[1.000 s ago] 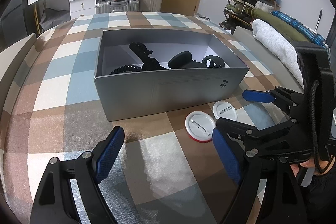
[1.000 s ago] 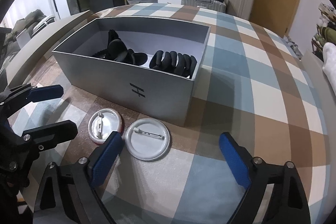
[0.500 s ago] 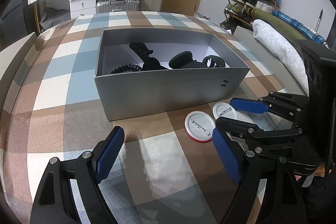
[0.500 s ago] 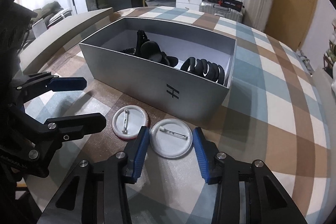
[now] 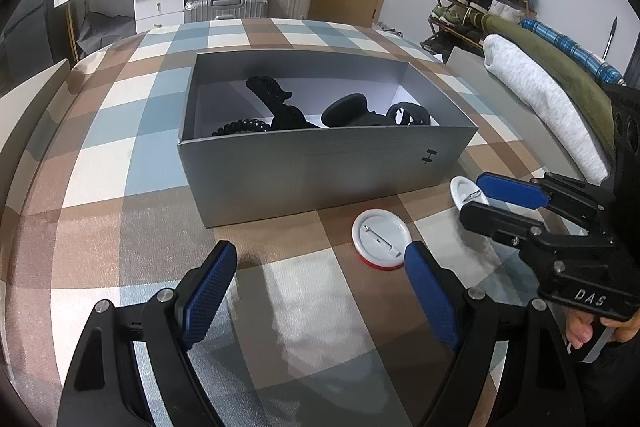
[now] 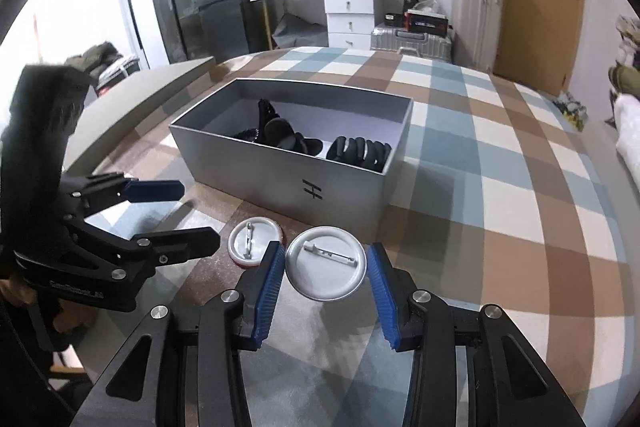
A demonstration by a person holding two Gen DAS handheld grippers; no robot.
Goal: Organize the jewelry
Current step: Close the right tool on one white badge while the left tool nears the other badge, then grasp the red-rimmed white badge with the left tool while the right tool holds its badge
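Observation:
Two round pin badges lie back-up on the checked tablecloth in front of a grey open box (image 5: 328,163) (image 6: 280,183). My right gripper (image 6: 326,283) is shut on the white badge (image 6: 326,269), its blue pads touching the rim on both sides. In the left wrist view this badge (image 5: 464,189) shows partly hidden between the right gripper's fingers (image 5: 508,189). The red-rimmed badge (image 5: 381,239) (image 6: 250,243) lies just to its left. My left gripper (image 5: 320,287) is open and empty, left of the red-rimmed badge. The box holds black hair clips (image 5: 280,107) (image 6: 360,153) and a coil tie.
A folded grey and green pile of clothes (image 5: 552,95) lies at the table's right edge. A grey bench edge (image 6: 140,107) runs along the left side. Drawers, suitcases and a shoe rack stand beyond the table.
My right gripper moved forward and its fingers closed in from wide open onto the white badge. My left gripper stayed in place and open.

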